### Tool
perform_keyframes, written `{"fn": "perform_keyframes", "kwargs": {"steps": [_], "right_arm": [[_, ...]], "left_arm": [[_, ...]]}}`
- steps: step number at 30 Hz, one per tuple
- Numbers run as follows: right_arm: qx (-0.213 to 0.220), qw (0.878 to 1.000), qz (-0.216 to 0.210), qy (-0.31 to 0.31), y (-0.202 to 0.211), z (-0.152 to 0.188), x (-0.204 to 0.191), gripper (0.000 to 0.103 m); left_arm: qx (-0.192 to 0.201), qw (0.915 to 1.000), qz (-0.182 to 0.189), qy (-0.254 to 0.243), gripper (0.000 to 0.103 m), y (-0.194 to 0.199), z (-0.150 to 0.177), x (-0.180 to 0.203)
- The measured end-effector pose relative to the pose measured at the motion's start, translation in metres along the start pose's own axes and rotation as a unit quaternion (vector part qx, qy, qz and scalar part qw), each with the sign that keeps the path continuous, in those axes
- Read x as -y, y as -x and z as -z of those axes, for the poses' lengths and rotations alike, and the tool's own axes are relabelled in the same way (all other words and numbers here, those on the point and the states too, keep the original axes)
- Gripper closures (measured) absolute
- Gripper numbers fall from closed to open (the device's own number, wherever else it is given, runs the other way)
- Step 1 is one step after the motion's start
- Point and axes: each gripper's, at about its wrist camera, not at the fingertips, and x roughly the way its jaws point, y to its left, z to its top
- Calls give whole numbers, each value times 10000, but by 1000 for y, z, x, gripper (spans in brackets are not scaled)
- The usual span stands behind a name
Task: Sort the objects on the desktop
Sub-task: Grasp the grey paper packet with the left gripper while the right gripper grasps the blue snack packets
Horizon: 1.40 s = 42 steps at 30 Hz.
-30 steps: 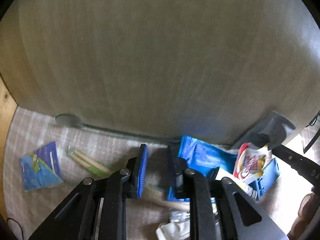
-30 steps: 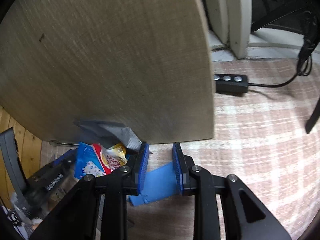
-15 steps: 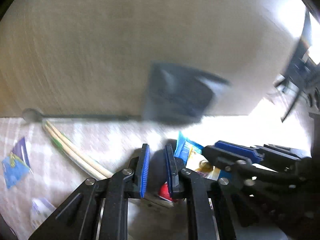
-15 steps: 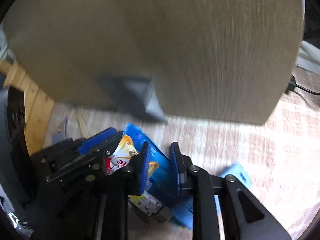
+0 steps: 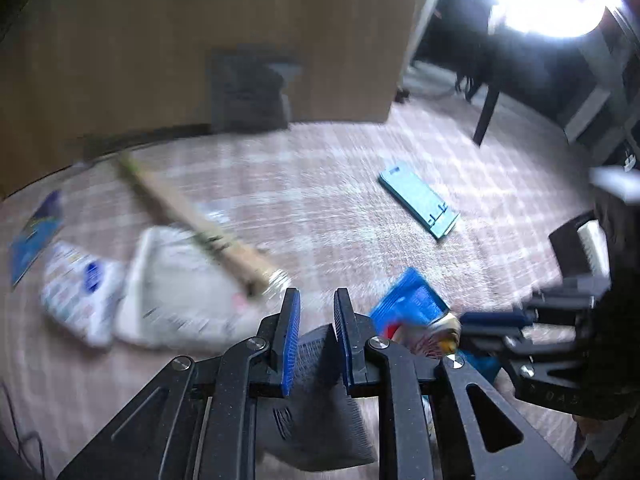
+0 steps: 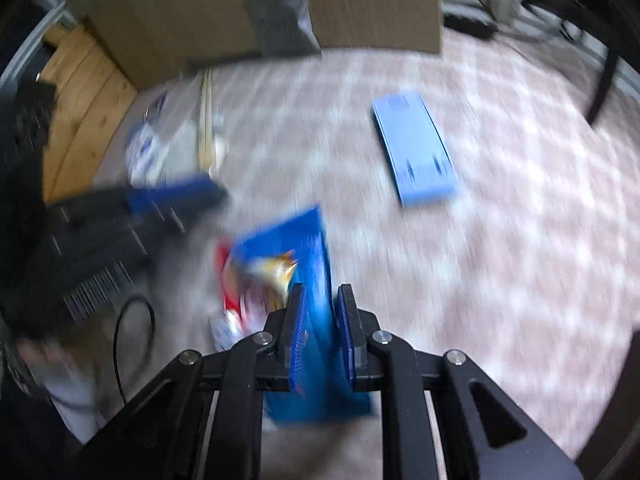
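My left gripper (image 5: 316,300) has a dark grey pouch (image 5: 320,400) between its blue pads; its jaws are opening, and the pouch still touches the pads. My right gripper (image 6: 320,296) is shut on a blue snack packet (image 6: 316,248). A red and yellow packet (image 6: 260,280) hangs against the blue one. In the left wrist view the right gripper (image 5: 492,320) is close on the right with both packets (image 5: 416,304). In the right wrist view the left gripper (image 6: 212,194) is blurred on the left.
A light blue flat case (image 5: 418,204) lies on the checked carpet (image 6: 520,240). Wrapped chopsticks (image 5: 192,216), white packets (image 5: 172,284) and a blue card (image 5: 34,232) lie to the left. A second grey pouch (image 5: 248,92) leans on a brown box (image 5: 200,40). A chair leg (image 5: 486,114) stands far right.
Both grippers have pulled back from the brown box. The right gripper left the light blue case on the carpet, closed on the blue packet and lifted it. The grey pouch now shows between the left pads.
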Motion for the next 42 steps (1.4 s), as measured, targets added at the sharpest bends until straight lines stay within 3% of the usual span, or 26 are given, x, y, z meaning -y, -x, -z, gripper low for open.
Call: {"fn": "perform_keyframes", "kwargs": {"steps": [4,7,10,17,22,27,32,42], "right_arm": [[129,9994,-6,-327,16,25,17,86],[278,9983,37,-513,25,25,23,84],[338,9982,50,-492,27,25,14,73],[487,9983,-21,-316,29,7,-4,73],[475,9988,67,-102,25,-3,-16,73],[342,9990,267,138,11,-15,-28,73],[175,9984,391,369,-4,-19,-39,73],[255,9978,363,501,-3,-31,-43,63]], "left_arm": [[99,9990,-154,400,65,20,9,-14],[84,9975,-354,599,65,26,23,-28],[-2,9966,-516,635,64,31,29,-41],[-91,9956,-653,665,64,16,33,-51],[64,9948,-695,738,64,29,32,-55],[16,9927,-782,921,58,28,33,-71],[-104,9927,-513,1091,41,19,32,-79],[-326,9934,-605,923,35,-15,19,-66]]}}
